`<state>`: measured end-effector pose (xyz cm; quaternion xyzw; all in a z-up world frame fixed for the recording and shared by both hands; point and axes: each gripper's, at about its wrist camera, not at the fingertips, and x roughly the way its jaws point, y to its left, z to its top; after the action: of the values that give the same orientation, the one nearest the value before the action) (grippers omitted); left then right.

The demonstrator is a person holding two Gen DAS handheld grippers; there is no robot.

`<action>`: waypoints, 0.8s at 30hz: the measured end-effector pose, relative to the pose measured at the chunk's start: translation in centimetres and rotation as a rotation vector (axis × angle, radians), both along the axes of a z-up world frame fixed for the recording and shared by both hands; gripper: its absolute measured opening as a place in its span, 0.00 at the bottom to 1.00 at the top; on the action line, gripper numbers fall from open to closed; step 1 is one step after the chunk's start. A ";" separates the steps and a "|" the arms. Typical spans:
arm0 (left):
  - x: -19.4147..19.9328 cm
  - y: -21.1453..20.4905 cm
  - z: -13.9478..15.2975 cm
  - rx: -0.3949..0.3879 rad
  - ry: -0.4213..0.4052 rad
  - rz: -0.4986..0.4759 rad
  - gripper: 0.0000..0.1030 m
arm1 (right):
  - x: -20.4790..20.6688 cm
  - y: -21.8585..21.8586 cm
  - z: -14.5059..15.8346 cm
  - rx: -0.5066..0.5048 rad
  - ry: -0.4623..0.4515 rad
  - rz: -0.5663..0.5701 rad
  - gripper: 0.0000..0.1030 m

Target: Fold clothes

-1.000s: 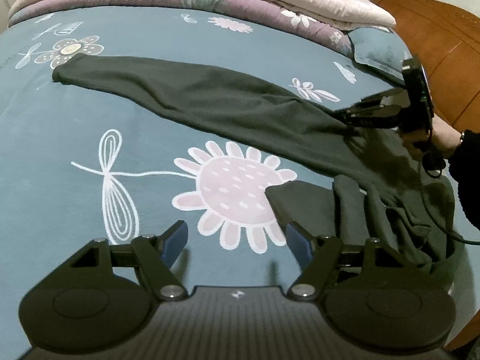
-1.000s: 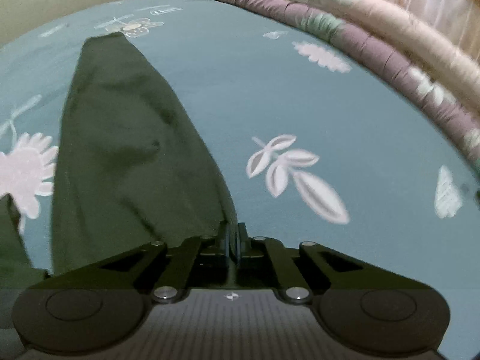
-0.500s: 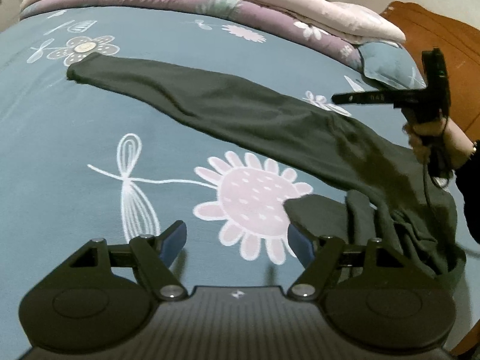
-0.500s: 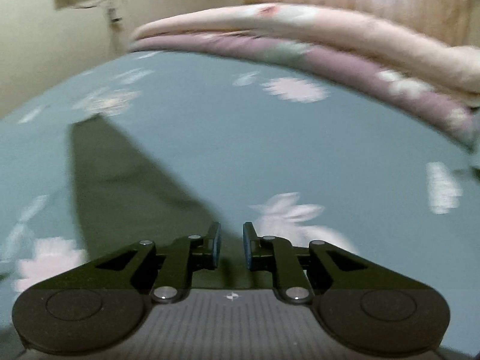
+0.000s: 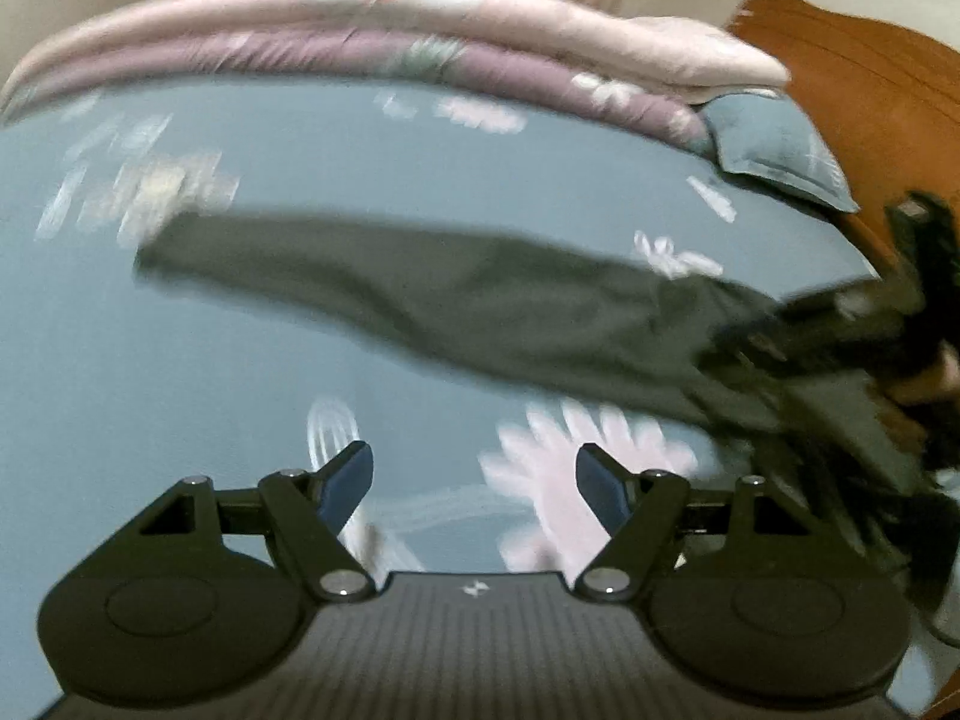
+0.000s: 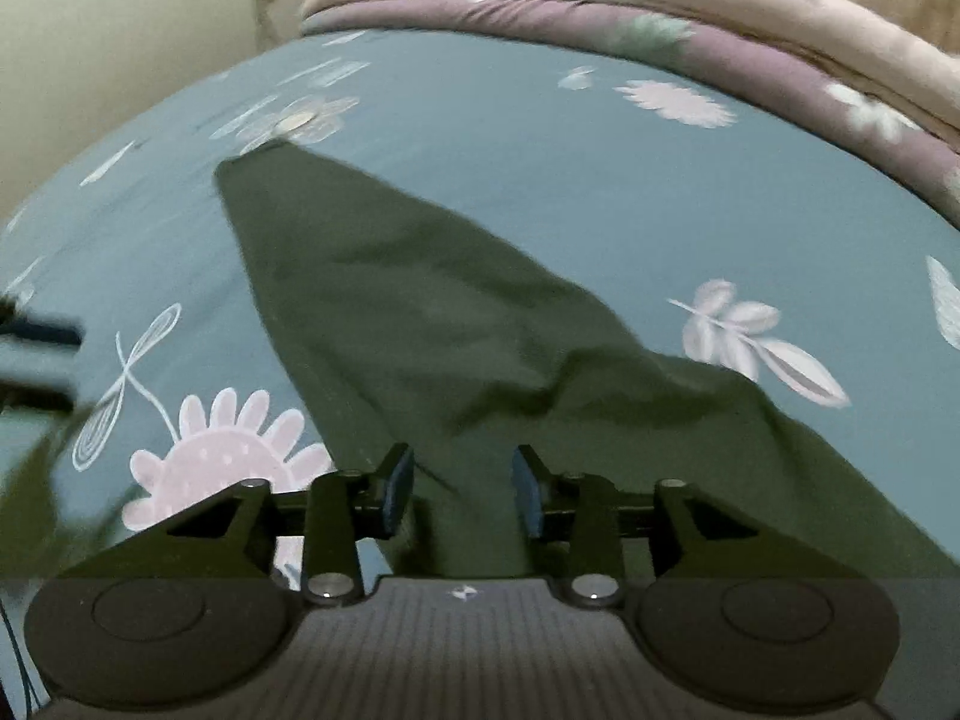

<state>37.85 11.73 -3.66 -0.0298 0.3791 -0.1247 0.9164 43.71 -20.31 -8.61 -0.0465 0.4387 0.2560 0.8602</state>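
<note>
A home bedroom: a floral teal bedsheet point(image 6: 540, 138), folded quilts point(image 5: 420, 30) and a wooden headboard point(image 5: 870, 90).

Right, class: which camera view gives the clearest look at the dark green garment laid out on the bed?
The right wrist view: the dark green garment fills the middle, sharp enough to show its folds and its narrow far end. The left wrist view shows the same garment stretched across the bedspread, but motion blur smears its edges and its right end is bunched and unclear.

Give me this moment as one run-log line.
left gripper: open, empty, over bedsheet | right gripper: open, over dark garment | garment: spread out, unfolded
</note>
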 end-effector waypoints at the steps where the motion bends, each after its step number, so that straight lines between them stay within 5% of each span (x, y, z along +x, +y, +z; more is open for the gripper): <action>1: 1.6 0.2 0.0 0.023 -0.022 -0.018 0.73 | -0.5 -0.4 0.2 0.003 -0.004 -0.033 0.44; 6: 10.3 0.9 -2.4 0.123 -0.060 -0.113 0.73 | -3.2 -2.2 1.3 0.024 -0.019 -0.198 0.50; 9: 13.6 1.8 -4.7 0.108 0.025 -0.151 0.73 | -4.8 -2.9 1.6 0.044 -0.010 -0.274 0.52; 18: 10.3 7.0 -4.3 0.139 0.104 -0.149 0.73 | -7.9 -4.9 2.2 0.051 -0.014 -0.421 0.62; 24: 11.2 5.0 -2.4 -0.028 0.010 -0.209 0.73 | -9.1 -4.9 1.4 0.047 0.013 -0.456 0.62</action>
<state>49.10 16.76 -6.04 -0.0035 0.3830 -0.2249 0.8959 34.62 -25.18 -7.22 0.0757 0.4370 0.0656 0.8939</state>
